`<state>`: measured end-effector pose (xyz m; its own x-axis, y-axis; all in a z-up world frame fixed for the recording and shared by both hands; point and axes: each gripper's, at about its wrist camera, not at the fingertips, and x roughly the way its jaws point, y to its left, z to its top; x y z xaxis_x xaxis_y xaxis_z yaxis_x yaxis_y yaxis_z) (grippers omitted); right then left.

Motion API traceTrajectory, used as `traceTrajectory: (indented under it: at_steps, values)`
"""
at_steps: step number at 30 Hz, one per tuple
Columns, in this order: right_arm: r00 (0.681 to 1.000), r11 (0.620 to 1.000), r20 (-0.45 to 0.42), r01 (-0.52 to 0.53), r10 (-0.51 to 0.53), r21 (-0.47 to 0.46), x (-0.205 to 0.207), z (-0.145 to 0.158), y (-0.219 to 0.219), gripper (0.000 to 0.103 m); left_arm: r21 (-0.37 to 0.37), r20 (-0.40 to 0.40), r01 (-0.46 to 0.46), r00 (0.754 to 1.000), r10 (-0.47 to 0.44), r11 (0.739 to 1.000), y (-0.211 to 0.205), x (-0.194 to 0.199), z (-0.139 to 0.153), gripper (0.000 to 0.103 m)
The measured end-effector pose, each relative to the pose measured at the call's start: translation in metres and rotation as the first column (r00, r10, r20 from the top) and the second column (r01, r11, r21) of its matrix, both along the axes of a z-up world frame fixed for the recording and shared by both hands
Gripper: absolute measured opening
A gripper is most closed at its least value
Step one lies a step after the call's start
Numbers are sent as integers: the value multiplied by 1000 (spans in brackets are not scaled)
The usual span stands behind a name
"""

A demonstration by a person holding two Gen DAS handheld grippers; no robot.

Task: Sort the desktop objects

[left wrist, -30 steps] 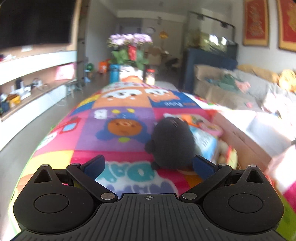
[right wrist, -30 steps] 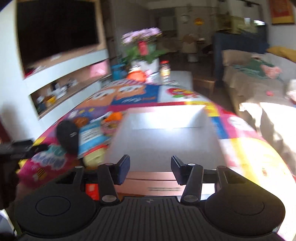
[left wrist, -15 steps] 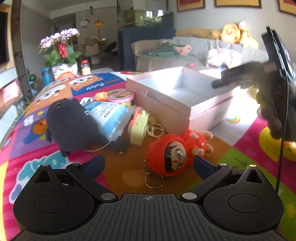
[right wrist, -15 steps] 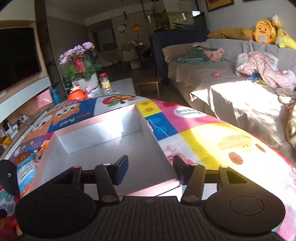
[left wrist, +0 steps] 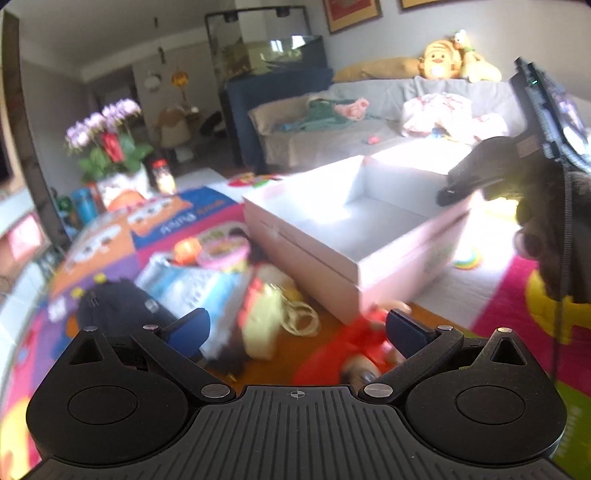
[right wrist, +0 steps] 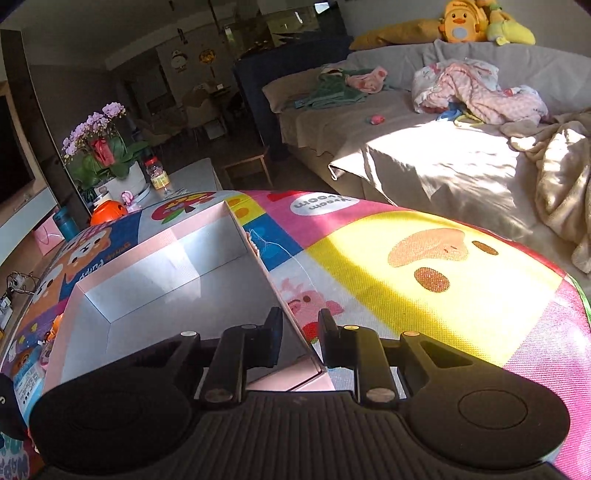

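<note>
The right gripper (right wrist: 299, 338) stands over the near right corner of the pink box (right wrist: 177, 243), one finger inside the box wall and the other outside it. Its jaws have just been closing and now stand narrow with the thin wall between them; whether the pads actually press on the wall cannot be told, since a sliver of gap shows on each side. The box is open, empty, with a grey-white inside, and rests on a bright cartoon play mat (right wrist: 424, 266). Beyond the mat a sunlit sofa (right wrist: 424, 158) carries crumpled blankets and a yellow duck toy (right wrist: 460, 22).

The left gripper (left wrist: 297, 328) has its jaws spread wide, nothing between the blue pads, and hangs above the heap of small things to the left of the box. This view is blurred. Nearest, just under the right finger, lies a red doll (left wrist: 347, 354). Ahead of the left finger sits a dark plush toy (left wrist: 118, 306), and beside it a blue and white packet (left wrist: 199, 280). A pale yellow item with metal rings (left wrist: 273, 321) lies between the packet and the box, close to the box's side. A round pink-rimmed tub (left wrist: 223, 251) and a small orange piece (left wrist: 186, 249) lie farther back. In this view the right gripper shows at the far right, over the box's far corner. A pot of purple orchids (left wrist: 107, 147) stands at the far end of the mat.
</note>
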<state>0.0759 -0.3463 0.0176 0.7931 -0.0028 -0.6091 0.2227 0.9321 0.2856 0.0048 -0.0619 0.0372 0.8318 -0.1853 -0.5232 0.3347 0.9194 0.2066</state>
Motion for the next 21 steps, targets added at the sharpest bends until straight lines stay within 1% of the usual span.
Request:
traceTrajectory:
  at_steps: [3, 6, 8, 10, 12, 15, 18, 20, 21]
  values:
    - [1000, 1000, -10, 14, -14, 11, 0, 1, 5, 22, -13, 4, -61, 998, 61, 998, 8, 10, 3, 103]
    - [999, 999, -34, -17, 18, 44, 4, -5, 16, 24, -2, 9, -156, 988, 156, 988, 21, 19, 3, 103]
    - [999, 999, -22, -36, 37, 11, 7, -6, 29, 26, -3, -4, -196, 981, 196, 981, 32, 24, 2, 103]
    - [997, 996, 0, -74, 75, -57, 13, -4, 46, 30, -22, -14, -207, 978, 206, 978, 43, 23, 3, 103]
    - [990, 985, 8, -137, 139, -105, 22, -2, 60, 31, -48, -19, -202, 979, 201, 978, 54, 16, 5, 103]
    - [975, 967, -7, -220, 221, -130, 37, -1, 78, 31, -91, -48, -207, 978, 203, 974, 71, 6, 3, 103]
    - [957, 947, -5, -286, 289, -143, 46, -3, 94, 32, -127, -107, -215, 974, 202, 968, 83, -1, -5, 103]
    - [947, 937, 7, -317, 321, -149, 47, 0, 98, 33, -130, -138, -225, 969, 207, 966, 88, -3, -11, 103]
    - [945, 934, 29, -318, 327, -160, 42, 4, 98, 34, -123, -147, -234, 966, 215, 964, 90, -5, -14, 103]
